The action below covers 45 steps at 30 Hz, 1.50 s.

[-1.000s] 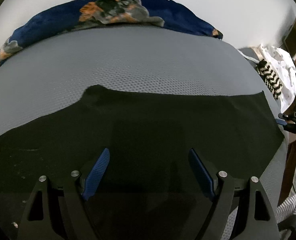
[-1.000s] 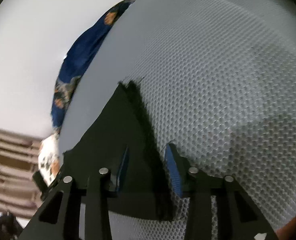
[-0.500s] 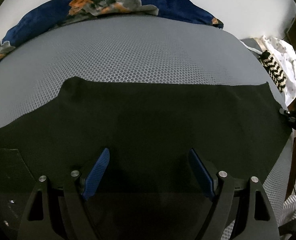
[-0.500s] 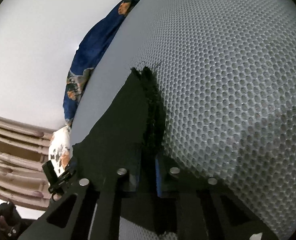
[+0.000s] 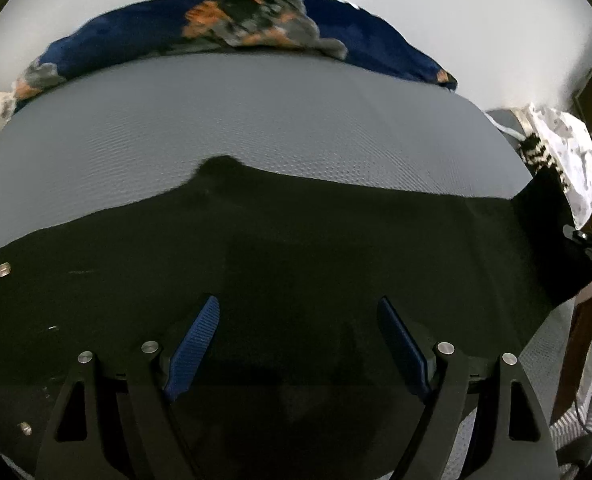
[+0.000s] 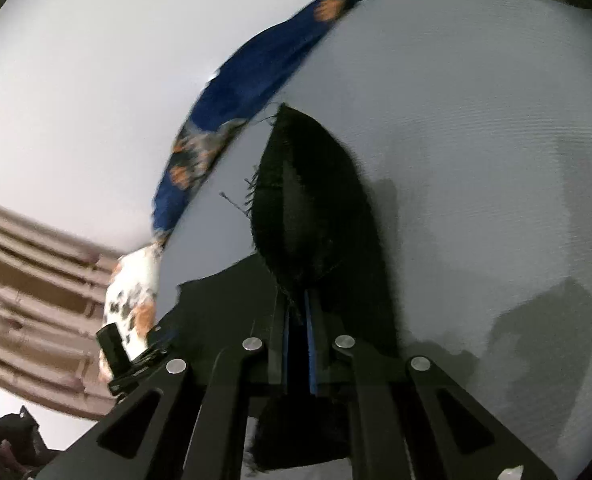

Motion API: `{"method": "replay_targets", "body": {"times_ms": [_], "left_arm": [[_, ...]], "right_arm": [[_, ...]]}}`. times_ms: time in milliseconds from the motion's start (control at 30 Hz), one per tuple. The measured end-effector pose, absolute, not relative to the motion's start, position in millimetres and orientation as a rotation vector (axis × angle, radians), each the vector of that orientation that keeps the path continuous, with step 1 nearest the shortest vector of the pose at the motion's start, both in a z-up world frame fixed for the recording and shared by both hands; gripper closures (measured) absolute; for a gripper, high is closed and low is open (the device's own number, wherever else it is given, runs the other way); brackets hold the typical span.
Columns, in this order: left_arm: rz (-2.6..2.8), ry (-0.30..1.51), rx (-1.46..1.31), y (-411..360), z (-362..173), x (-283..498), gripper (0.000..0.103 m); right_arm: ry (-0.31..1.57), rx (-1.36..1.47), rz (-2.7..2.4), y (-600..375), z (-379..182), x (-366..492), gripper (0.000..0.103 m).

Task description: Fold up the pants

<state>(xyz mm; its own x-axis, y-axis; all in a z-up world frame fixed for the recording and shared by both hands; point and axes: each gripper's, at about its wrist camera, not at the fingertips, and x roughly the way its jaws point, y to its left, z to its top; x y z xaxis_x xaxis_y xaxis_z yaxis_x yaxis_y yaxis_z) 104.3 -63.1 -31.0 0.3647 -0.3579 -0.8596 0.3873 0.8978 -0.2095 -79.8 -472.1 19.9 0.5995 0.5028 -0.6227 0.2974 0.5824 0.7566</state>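
Observation:
Black pants point(image 5: 296, 248) lie spread across a grey mesh mattress point(image 5: 255, 120). My left gripper point(image 5: 298, 320) hovers over the middle of them, open, its blue pads point(image 5: 199, 340) wide apart with only flat cloth below. The pants' right end point(image 5: 544, 216) is raised off the mattress where my right gripper point(image 5: 588, 240) holds it. In the right wrist view my right gripper point(image 6: 298, 308) is shut on the frayed hem of a pant leg point(image 6: 308, 200), which stands up folded above the jaws. The left gripper point(image 6: 135, 352) shows at the lower left there.
A blue blanket with orange patches point(image 5: 235, 32) lies along the mattress's far edge against a white wall. A white patterned cloth point(image 5: 568, 148) and a black-and-white striped piece point(image 5: 540, 156) sit off the right end. A brown striped curtain point(image 6: 27, 264) hangs beyond.
My right gripper's jaws closed on the pant leg's hem and lifted it off the mattress. In the left wrist view the pants' right end rose. The left gripper stayed open.

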Motion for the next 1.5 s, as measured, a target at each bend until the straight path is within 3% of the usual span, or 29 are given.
{"method": "replay_targets", "body": {"times_ms": [333,633,733,867,1167,1367,1500], "left_arm": [[-0.423,1.041,-0.018,3.1,-11.8,86.3,0.022],[-0.457,1.045,-0.112,29.7,2.4,80.8,0.022],[-0.483,1.044,-0.125,30.6,7.1,77.2,0.022],[-0.528,1.076,-0.175,28.7,4.5,77.3,0.022],[-0.663,1.255,-0.369,14.1,-14.7,79.7,0.023],[-0.67,1.425,-0.485,-1.5,-41.5,94.6,0.05],[-0.63,1.472,-0.474,-10.6,-54.6,99.8,0.05]], "right_arm": [[1.078,0.949,0.39,-325.2,13.5,13.5,0.096],[1.288,0.741,0.535,-192.3,-25.7,58.1,0.095],[1.321,0.667,0.519,-170.0,-33.0,60.3,0.09],[1.305,0.684,0.516,-170.3,-22.7,57.6,0.07],[1.159,0.769,0.341,-234.6,9.1,24.1,0.062],[1.124,0.808,0.265,-257.9,8.6,3.2,0.061],[1.105,0.834,0.265,-263.5,7.4,3.1,0.061]]}}
